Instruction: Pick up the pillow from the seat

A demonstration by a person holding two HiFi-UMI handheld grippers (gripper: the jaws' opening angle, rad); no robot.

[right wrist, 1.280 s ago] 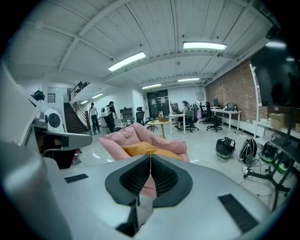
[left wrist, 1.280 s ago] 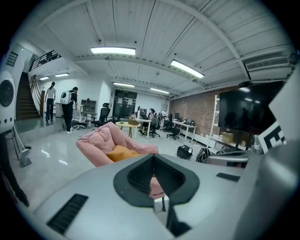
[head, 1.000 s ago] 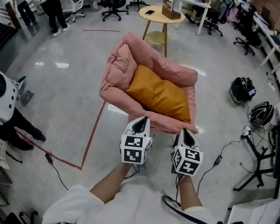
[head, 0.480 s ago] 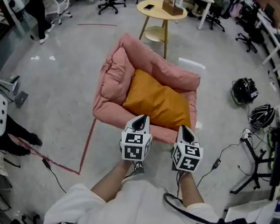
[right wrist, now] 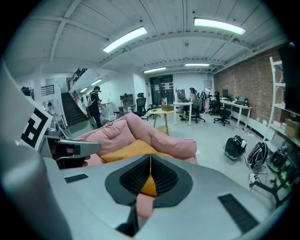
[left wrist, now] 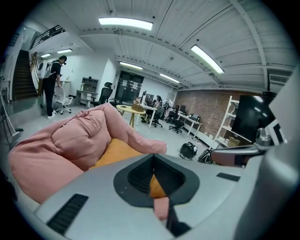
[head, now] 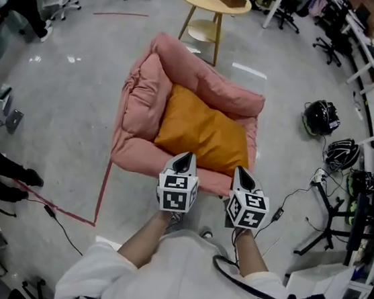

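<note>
Grey floor [head: 76, 118] carries pink seat [head: 142, 99] holding orange pillow [head: 202, 132]. Left gripper [head: 184, 157] and right gripper [head: 239, 171] both closed, empty, by seat's near edge.

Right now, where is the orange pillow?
In the head view the orange pillow lies at centre, inside the pink seat, beyond the left tool and right tool; the yellow table stands behind.

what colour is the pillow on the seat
The pillow is mustard orange, clearest in the head view.
</note>
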